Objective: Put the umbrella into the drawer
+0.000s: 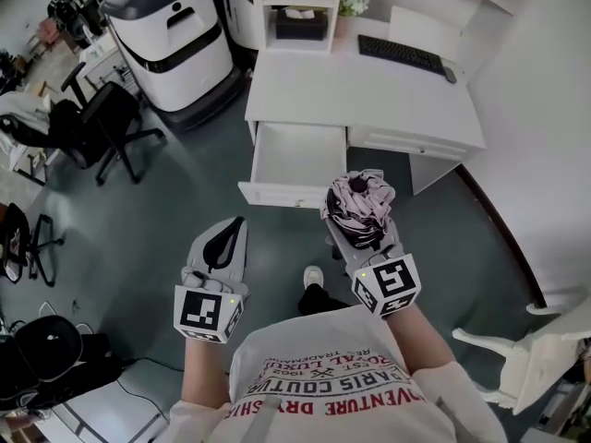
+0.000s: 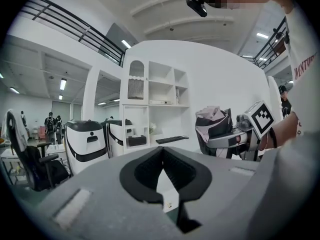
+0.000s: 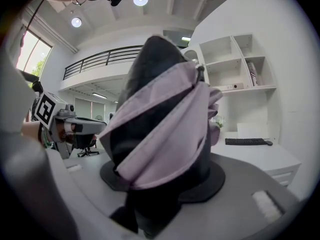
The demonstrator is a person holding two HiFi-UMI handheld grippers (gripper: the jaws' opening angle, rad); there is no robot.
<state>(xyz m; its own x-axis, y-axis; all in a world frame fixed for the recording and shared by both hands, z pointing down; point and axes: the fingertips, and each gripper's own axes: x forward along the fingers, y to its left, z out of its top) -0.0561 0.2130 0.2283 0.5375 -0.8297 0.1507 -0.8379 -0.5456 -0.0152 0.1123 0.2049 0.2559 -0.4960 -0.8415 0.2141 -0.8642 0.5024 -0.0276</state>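
Observation:
A folded pink and black umbrella (image 1: 360,201) stands upright between the jaws of my right gripper (image 1: 361,221), which is shut on it. In the right gripper view the umbrella (image 3: 160,129) fills the middle and hides the jaw tips. The white desk (image 1: 369,95) lies ahead, and its left drawer (image 1: 297,160) is pulled out and looks empty. The umbrella hangs just in front of the drawer's right front corner, above the floor. My left gripper (image 1: 227,244) is lower left of the drawer, shut with nothing between its black pads (image 2: 187,171).
A black keyboard (image 1: 402,55) lies on the desk, and a shelf unit with a dark box (image 1: 300,22) stands behind it. White and black machines (image 1: 171,35) and an office chair (image 1: 97,123) stand to the left. A white chair (image 1: 517,358) is at the right.

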